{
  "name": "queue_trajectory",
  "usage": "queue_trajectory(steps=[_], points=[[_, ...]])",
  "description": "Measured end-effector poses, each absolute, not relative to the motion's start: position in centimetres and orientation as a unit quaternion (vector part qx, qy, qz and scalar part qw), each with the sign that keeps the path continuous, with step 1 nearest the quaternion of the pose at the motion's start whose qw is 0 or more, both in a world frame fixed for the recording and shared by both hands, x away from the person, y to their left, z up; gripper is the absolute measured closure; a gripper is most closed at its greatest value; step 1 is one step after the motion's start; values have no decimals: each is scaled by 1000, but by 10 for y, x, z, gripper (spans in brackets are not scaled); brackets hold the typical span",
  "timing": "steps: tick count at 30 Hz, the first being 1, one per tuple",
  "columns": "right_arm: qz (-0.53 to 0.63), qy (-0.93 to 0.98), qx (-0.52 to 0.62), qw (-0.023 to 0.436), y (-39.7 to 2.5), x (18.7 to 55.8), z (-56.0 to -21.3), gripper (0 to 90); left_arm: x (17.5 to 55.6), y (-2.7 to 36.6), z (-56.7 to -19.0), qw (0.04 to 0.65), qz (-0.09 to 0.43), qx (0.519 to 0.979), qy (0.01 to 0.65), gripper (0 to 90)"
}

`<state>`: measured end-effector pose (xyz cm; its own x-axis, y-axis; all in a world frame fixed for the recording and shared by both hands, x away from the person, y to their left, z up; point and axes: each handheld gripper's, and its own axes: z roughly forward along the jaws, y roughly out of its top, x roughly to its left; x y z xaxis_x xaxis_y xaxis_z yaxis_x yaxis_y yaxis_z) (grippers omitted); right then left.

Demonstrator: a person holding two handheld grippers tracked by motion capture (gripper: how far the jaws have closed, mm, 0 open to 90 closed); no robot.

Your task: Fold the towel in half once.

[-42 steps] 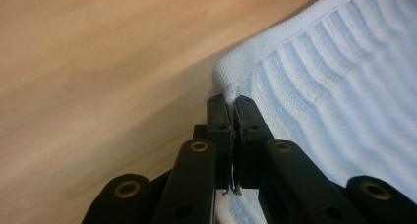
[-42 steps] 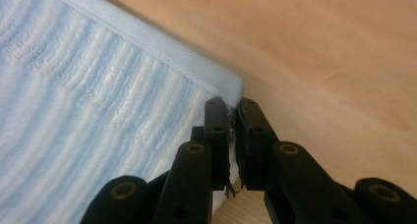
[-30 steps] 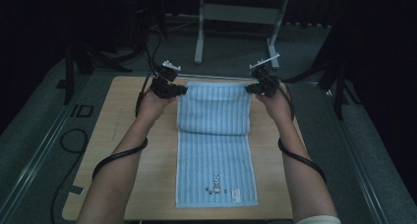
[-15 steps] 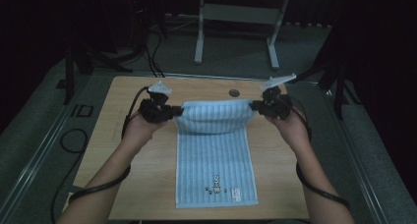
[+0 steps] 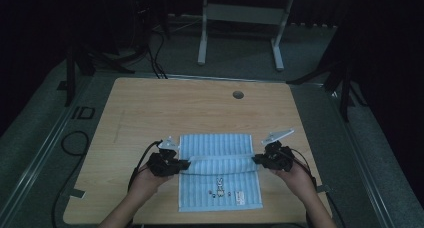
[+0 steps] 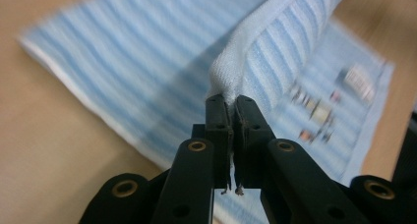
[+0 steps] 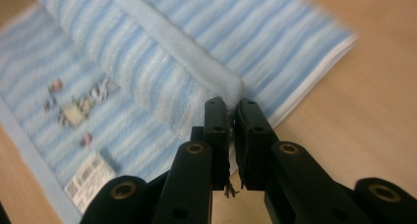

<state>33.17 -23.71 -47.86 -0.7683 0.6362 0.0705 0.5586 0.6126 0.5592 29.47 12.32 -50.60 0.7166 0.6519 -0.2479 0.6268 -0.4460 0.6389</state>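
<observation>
A light blue striped towel (image 5: 215, 148) lies on the wooden table (image 5: 150, 108), its far edge folded back toward me. My left gripper (image 5: 186, 163) is shut on the left corner of that lifted edge; the same towel (image 6: 275, 42) rises from the jaws of my left gripper (image 6: 231, 100) in the left gripper view. My right gripper (image 5: 256, 160) is shut on the right corner, and in the right gripper view the towel (image 7: 162, 62) bends over just above my right gripper (image 7: 231, 103). A small print and a white label (image 5: 239, 195) mark the towel's near end.
A round hole (image 5: 238, 94) is in the table's far side. Beyond the table stands a metal frame (image 5: 240, 18) on a dark floor. Cables (image 5: 75, 138) trail off the table's left edge.
Both grippers have carried the towel's far edge from the back of the table toward me, folding the towel over itself. The forearms have drawn back to the bottom of the view.
</observation>
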Motion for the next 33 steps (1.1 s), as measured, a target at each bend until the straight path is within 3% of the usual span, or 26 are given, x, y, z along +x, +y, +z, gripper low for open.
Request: queue_trajectory(steps=[4,8,12,15,17,19,23,33], points=[[269,897,348,45,-236,336,-508,843,300,123,-526,356,-8,847,395,853],[259,898,353,39,-233,345,-513,844,310,124,-526,359,1,842,402,854],[275,895,347,57,-232,349,-491,843,305,127,-500,394,38,832,388,854],[316,884,336,83,-242,328,-460,843,280,130,-482,405,52,838,361,846],[341,882,317,73,-251,299,-450,817,257,131,-481,393,16,857,333,756],[338,892,298,33,-259,271,-458,709,236,134,-487,379,-8,868,322,615],[314,891,326,28,-277,247,-480,638,220,142,-497,360,-29,876,319,478],[301,890,340,38,-262,263,-493,580,240,143,-514,330,-5,877,350,459]])
